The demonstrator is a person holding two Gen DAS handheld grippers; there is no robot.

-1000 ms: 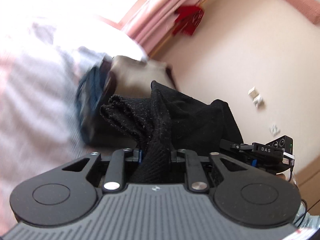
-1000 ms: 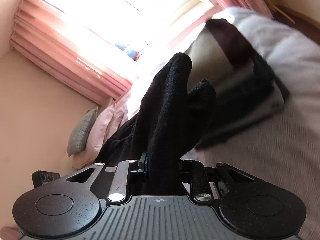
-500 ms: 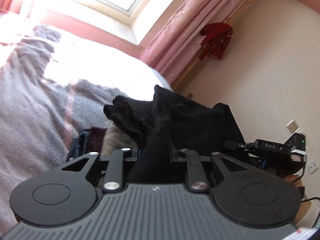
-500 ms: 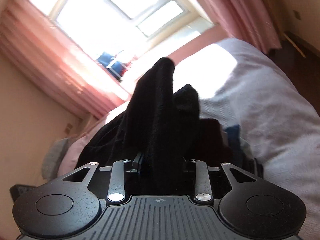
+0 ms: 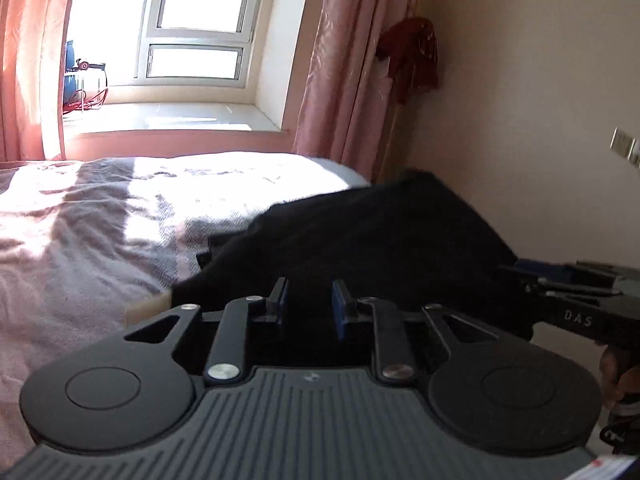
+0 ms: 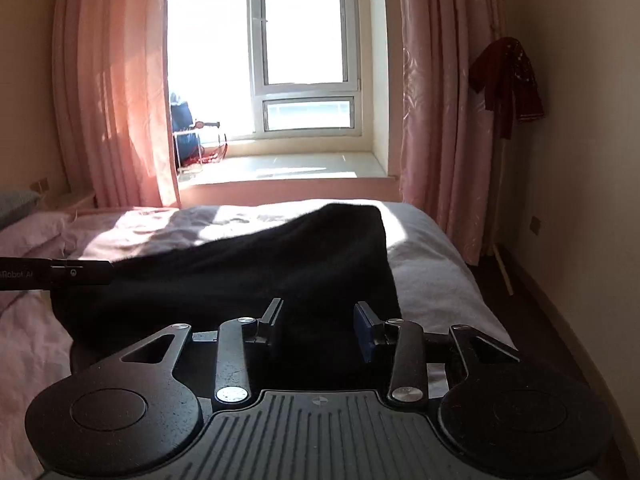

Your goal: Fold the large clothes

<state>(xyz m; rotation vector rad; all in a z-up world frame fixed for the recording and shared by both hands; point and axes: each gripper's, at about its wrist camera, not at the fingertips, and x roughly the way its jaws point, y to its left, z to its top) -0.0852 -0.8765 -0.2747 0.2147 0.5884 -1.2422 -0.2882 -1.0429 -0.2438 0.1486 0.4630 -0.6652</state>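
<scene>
A large black garment (image 5: 380,240) is spread low over the bed, held at two points. In the left wrist view my left gripper (image 5: 310,304) is shut on its near edge, black cloth filling the gap between the blue pads. My right gripper (image 6: 320,328) is likewise shut on the black garment (image 6: 260,272), which reaches forward and left to the other gripper (image 6: 60,276). The right gripper's body (image 5: 576,304) also shows at the right of the left wrist view. A beige corner (image 5: 146,308) of a folded item peeks out under the garment.
The bed (image 6: 432,280) carries a grey-pink woven cover (image 5: 80,248), sunlit at the far end. Pink pillows (image 6: 28,232) lie at the left. Beyond are a window (image 6: 304,80), pink curtains (image 6: 436,120) and a red garment (image 6: 508,76) on a stand. Dark floor (image 6: 536,320) runs along the right.
Both grippers have tipped from pointing down at the bed to level, facing the window. The black garment, bunched upright between the fingers before, now lies stretched forward, covering most of the folded pile.
</scene>
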